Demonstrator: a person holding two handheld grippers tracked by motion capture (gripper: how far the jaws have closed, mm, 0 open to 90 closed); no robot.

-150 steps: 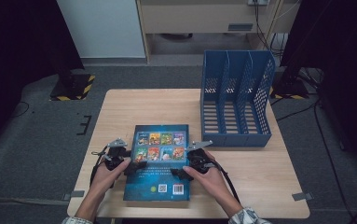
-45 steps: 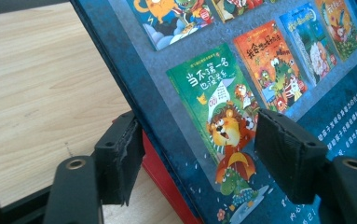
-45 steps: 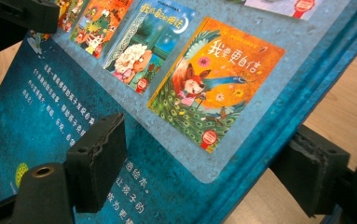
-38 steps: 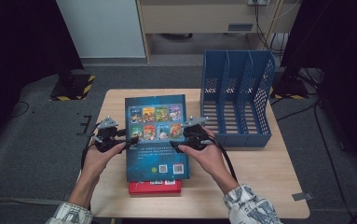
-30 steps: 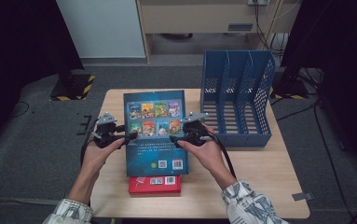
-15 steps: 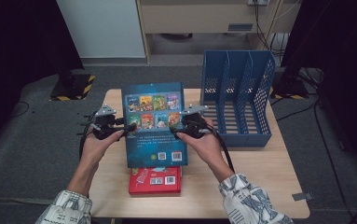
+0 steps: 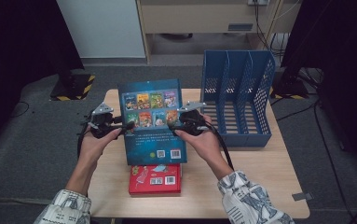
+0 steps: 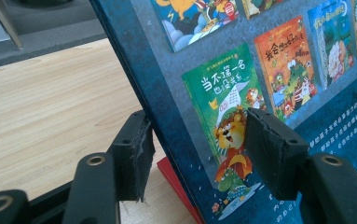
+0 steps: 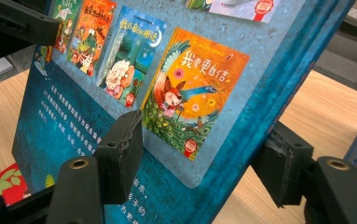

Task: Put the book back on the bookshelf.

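Note:
A thick blue book with small picture covers on its back is held tilted nearly upright above the table. My left gripper is shut on its left edge, and in the left gripper view its pads clamp the blue book front and back. My right gripper is shut on the right edge. In the right gripper view the blue book sits between that gripper's two jaws. A red book lies flat on the table below.
A blue slotted file rack stands on the right half of the wooden table, close to my right hand. Bare wood shows to the left of the books. Dark floor surrounds the table.
The blue book has been lifted off the red book, carried away from the front edge and tipped up toward vertical, both grippers rising with it. The red book now lies uncovered.

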